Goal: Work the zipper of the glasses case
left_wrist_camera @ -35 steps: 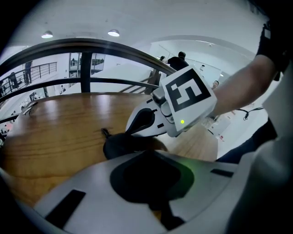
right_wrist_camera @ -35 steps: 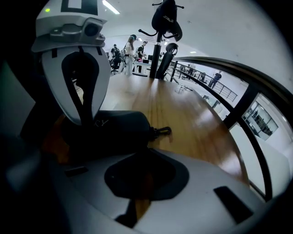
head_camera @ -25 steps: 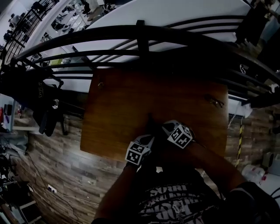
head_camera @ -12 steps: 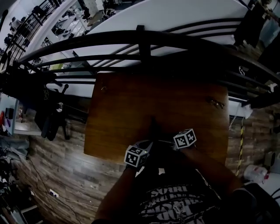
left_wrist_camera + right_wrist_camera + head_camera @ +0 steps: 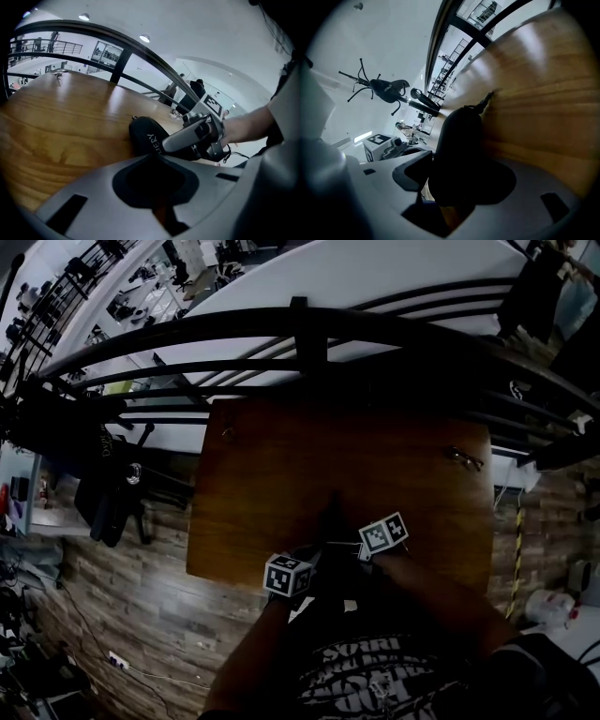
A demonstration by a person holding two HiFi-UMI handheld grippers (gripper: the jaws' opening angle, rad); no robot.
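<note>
The black glasses case (image 5: 330,517) lies on the wooden table (image 5: 281,474) near its front edge, long axis pointing away from me. White lettering shows on its side (image 5: 151,138), and a small zipper pull (image 5: 487,99) sticks out at its far end. My left gripper (image 5: 153,157) is shut, its tips against the case's near end; I cannot see whether they pinch anything. My right gripper (image 5: 461,176) has just been opening its jaws and stands open, with the case's dark body between them. Seen from the left gripper view, the right gripper (image 5: 199,136) lies alongside the case.
A black railing (image 5: 300,334) runs beyond the table's far edge. A small metal object (image 5: 462,458) lies at the far right of the table, another small one (image 5: 226,432) at the far left. Dark clothing (image 5: 103,484) hangs at the left over the wood floor.
The right gripper has rolled, so its marker cube shows another face, and shifted sideways by the case. The left gripper slid a little toward the table's near edge. The case has stayed put.
</note>
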